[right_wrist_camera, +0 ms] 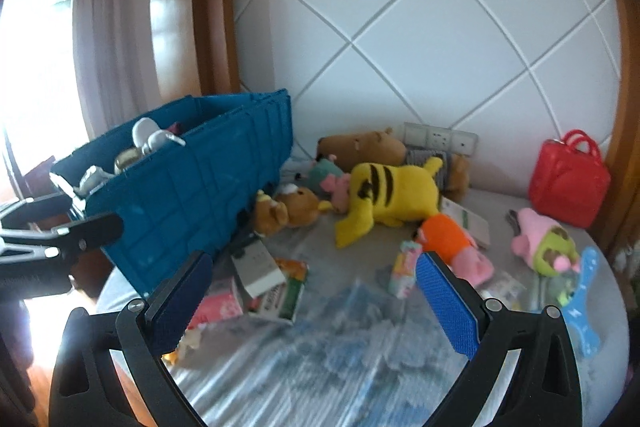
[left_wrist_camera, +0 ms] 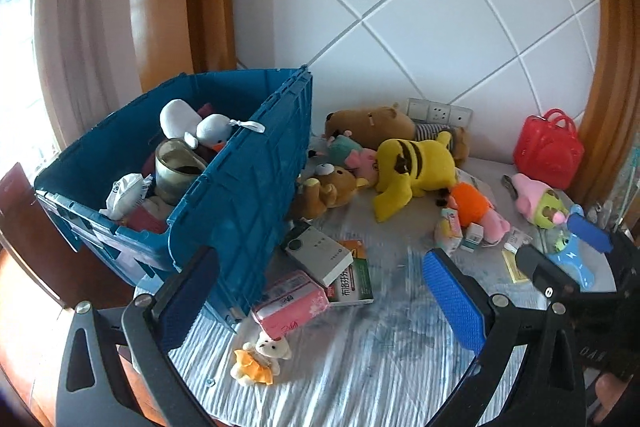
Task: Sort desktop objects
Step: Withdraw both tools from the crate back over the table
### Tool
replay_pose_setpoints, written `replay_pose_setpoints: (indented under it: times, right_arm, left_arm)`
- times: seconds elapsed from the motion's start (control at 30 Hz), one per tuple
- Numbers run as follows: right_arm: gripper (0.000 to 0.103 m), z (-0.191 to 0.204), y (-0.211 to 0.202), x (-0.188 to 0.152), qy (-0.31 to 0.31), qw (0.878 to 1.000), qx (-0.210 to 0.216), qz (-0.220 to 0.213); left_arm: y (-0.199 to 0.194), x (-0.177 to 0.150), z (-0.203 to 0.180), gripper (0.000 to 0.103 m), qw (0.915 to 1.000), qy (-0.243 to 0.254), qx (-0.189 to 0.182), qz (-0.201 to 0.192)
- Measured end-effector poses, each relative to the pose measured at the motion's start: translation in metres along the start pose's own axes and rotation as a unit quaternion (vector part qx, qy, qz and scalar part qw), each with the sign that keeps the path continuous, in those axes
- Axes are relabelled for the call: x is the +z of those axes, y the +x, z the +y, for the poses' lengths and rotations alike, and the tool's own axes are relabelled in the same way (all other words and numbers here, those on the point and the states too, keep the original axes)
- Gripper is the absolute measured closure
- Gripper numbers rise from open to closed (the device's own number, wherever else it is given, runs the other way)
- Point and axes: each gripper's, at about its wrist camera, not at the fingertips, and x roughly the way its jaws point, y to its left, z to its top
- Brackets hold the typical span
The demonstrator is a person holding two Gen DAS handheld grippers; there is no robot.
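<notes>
A deep blue ribbed plastic crate (left_wrist_camera: 240, 179) filled the left half of the left wrist frame, resting tilted on the pale cloth-covered table (left_wrist_camera: 360, 347). Inside it lay a white plush duck with an orange beak (left_wrist_camera: 200, 127), a greenish cylindrical cup with a dark inside (left_wrist_camera: 178, 167) below the duck, and a crumpled white packet (left_wrist_camera: 126, 193) at the crate's lower left; other contents were too buried to tell.

Right of the crate, mid-frame, lay a yellow plush with dark stripes (left_wrist_camera: 412, 167), a brown plush bear (left_wrist_camera: 332, 189) touching the crate's wall, a large brown plush animal (left_wrist_camera: 368, 125) against the wall, and a red plastic handbag-shaped case (left_wrist_camera: 548, 149) at the far right. A grey-white box (left_wrist_camera: 320, 253), a green-and-orange carton (left_wrist_camera: 354, 279) and a pink tissue pack (left_wrist_camera: 288, 303) were heaped just below the crate's corner.

The left gripper (left_wrist_camera: 320, 301) stood wide with nothing between its blue pads. The right gripper (right_wrist_camera: 316, 301) was likewise spread wide and empty above the cloth.
</notes>
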Motion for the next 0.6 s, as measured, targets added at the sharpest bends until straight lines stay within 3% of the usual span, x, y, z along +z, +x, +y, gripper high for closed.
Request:
replay_pose_setpoints:
  times: [0.23, 0.6]
  right_arm:
    - [0.000, 0.016, -0.007, -0.023, 0.021, 0.999, -0.025, 0.015]
    - [0.000, 0.039, -0.001, -0.031, 0.017, 0.998, -0.051, 0.035]
  left_arm:
    - [-0.005, -0.014, 0.007, 0.000, 0.9995, 0.025, -0.012, 0.012]
    - [0.003, -0.026, 0.028, 0.000, 0.9988, 0.022, -0.029, 0.032]
